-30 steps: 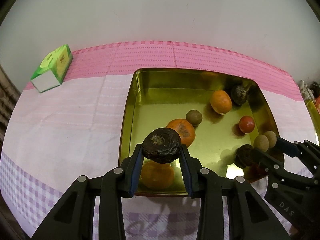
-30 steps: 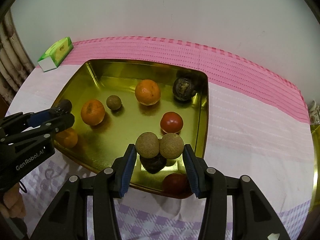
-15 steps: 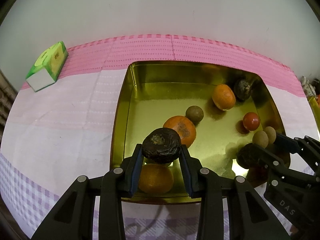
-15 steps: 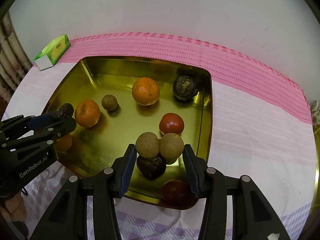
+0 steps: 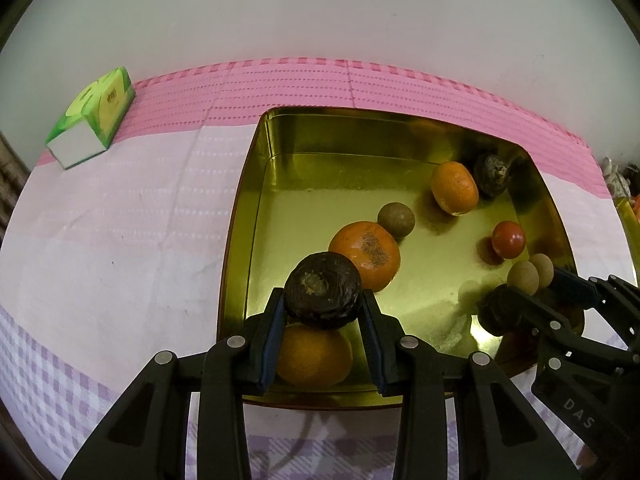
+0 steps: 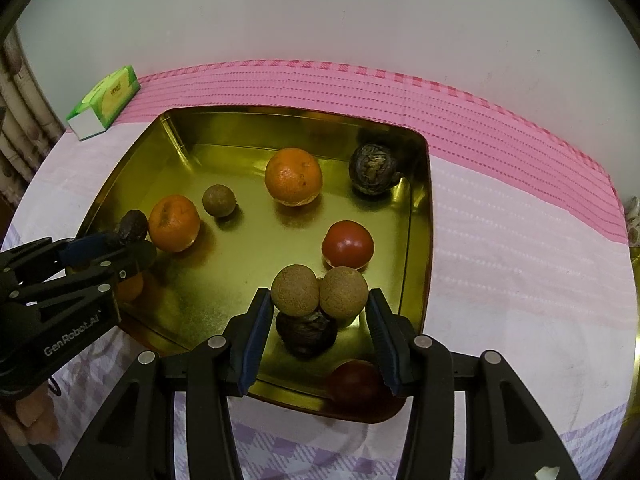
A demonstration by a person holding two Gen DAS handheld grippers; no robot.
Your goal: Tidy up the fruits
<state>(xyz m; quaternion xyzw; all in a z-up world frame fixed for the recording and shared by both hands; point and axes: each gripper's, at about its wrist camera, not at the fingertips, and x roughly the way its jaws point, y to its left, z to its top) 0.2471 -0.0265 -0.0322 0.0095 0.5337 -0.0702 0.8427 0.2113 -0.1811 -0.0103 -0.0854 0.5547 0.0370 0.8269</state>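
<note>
A gold tray [image 5: 256, 216] [image 6: 420, 240] sits on the pink cloth. My left gripper [image 5: 322, 300] is shut on a dark wrinkled fruit [image 5: 322, 294] above the tray's near left corner, over an orange [image 5: 312, 360]. My right gripper [image 6: 319, 298] is shut on two tan round fruits [image 6: 320, 290] above the tray's near right side, over another dark fruit [image 6: 306, 332]. In the tray lie two more oranges [image 6: 294, 176] [image 6: 174, 222], a brown ball fruit [image 6: 218, 200], a red tomato [image 6: 347, 244], a dark fruit at the far corner [image 6: 372, 168] and a red fruit near the front rim [image 6: 356, 384].
A green tissue box [image 5: 92, 116] [image 6: 106, 100] lies at the far left of the table, near the wall. A second gold rim [image 5: 628, 216] shows at the right edge. A white wall stands behind the table.
Both grippers have moved forward a little over the tray, each still holding its fruit. The tray now appears lower and closer in both views.
</note>
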